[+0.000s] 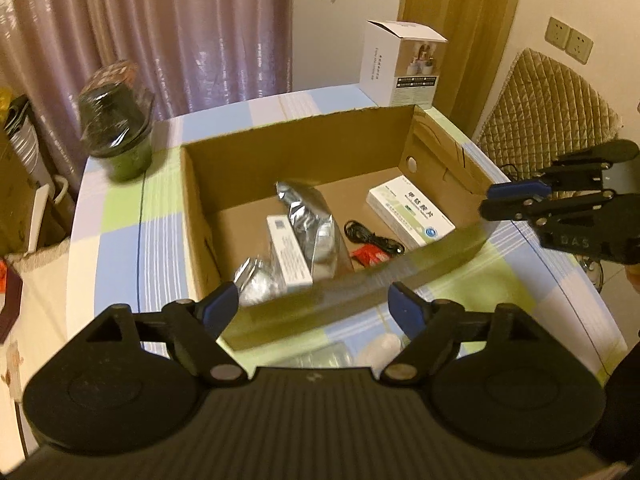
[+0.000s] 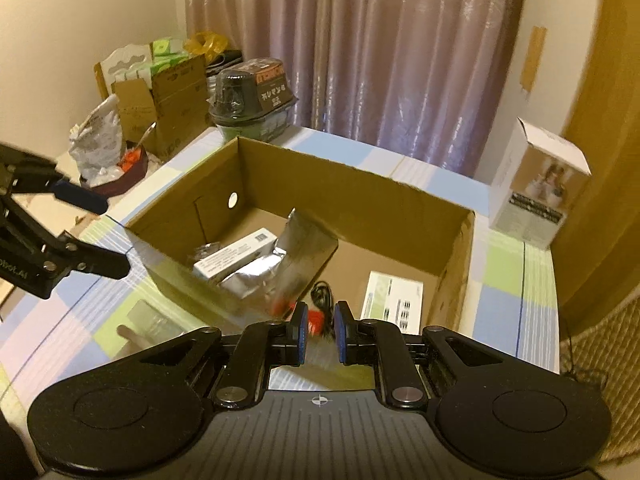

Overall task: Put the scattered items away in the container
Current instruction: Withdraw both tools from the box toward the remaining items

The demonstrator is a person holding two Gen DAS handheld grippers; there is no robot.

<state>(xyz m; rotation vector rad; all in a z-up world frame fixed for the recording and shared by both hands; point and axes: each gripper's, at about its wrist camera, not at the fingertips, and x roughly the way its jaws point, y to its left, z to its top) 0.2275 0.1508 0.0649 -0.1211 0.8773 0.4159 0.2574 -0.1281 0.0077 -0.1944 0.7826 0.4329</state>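
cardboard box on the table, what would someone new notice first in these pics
The open cardboard box fills the middle of the checked table, already holding a silver foil pouch, white medicine boxes and a black cable. The left claw hangs open over the near rim, and the right claw is shut. A tall white carton stands behind the box.

One cardboard box (image 1: pixel 304 152), two foil pouches (image 1: pixel 316 220), two medicine cartons (image 1: pixel 412 212).

Two wrist fisheyes, close, angled down from opposite sides onto shared cardboard box (image 1: pixel 304 160).
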